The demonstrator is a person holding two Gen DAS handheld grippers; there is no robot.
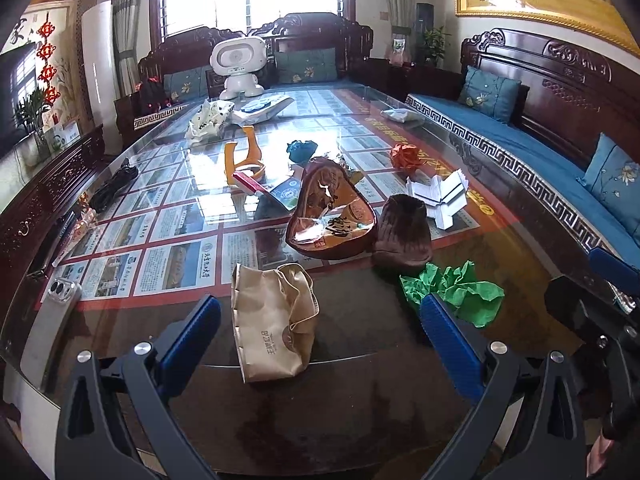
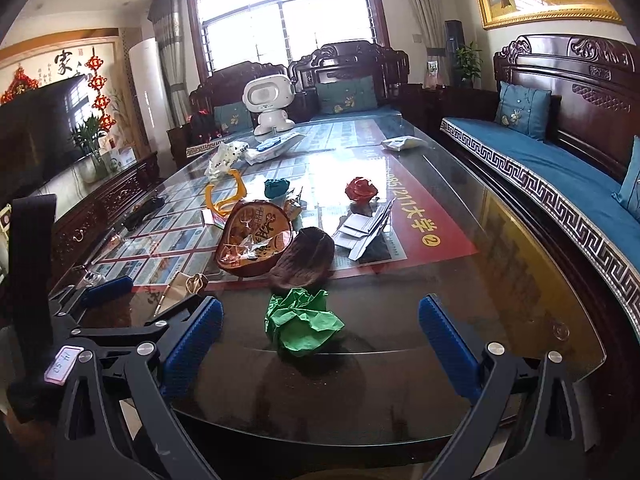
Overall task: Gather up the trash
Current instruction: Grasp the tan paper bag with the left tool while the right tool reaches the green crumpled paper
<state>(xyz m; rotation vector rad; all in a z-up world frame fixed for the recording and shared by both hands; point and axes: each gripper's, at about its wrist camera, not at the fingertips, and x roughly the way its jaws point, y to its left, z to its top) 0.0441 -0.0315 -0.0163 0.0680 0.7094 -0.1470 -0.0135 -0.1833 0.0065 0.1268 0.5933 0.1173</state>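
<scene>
A crumpled brown paper bag (image 1: 272,320) lies on the glass table near its front edge, between the wide-open fingers of my left gripper (image 1: 320,340), which is empty. A crumpled green paper (image 2: 302,322) lies between the open fingers of my right gripper (image 2: 320,344), also empty; it shows in the left wrist view (image 1: 456,290) too. Behind them lie an orange-brown snack bag (image 1: 328,216), a brown knitted piece (image 1: 404,232), a white folded carton (image 1: 440,196), a red paper ball (image 2: 361,189) and a teal paper ball (image 2: 276,187).
A white robot toy (image 1: 239,66) stands at the table's far end with plastic bags (image 1: 210,120) near it. An orange plastic holder (image 1: 244,156) and a black cable bundle (image 1: 114,186) lie left. Wooden sofas with blue cushions (image 2: 560,168) flank the table. A phone (image 1: 52,320) lies at the left front edge.
</scene>
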